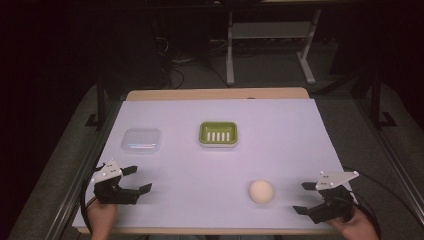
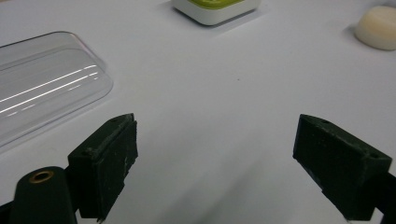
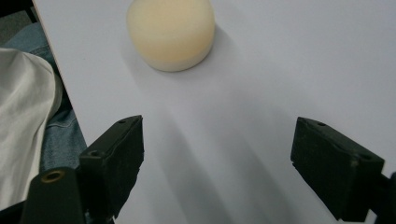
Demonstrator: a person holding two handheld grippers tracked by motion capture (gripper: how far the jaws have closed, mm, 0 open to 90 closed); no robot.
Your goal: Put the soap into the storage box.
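Two grippers [image 1: 140,179] [image 1: 303,197], one soap [image 1: 261,191]

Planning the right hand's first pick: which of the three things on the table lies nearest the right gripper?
The round cream soap, just beside the right gripper; dish and lid lie farther off.

The left gripper [image 2: 215,154] hovers over the desk [image 2: 224,93], jaws wide apart and empty. Clear lid [image 2: 42,84] lies ahead-left; green soap dish [image 2: 215,9] and cream soap [image 2: 378,28] lie beyond.
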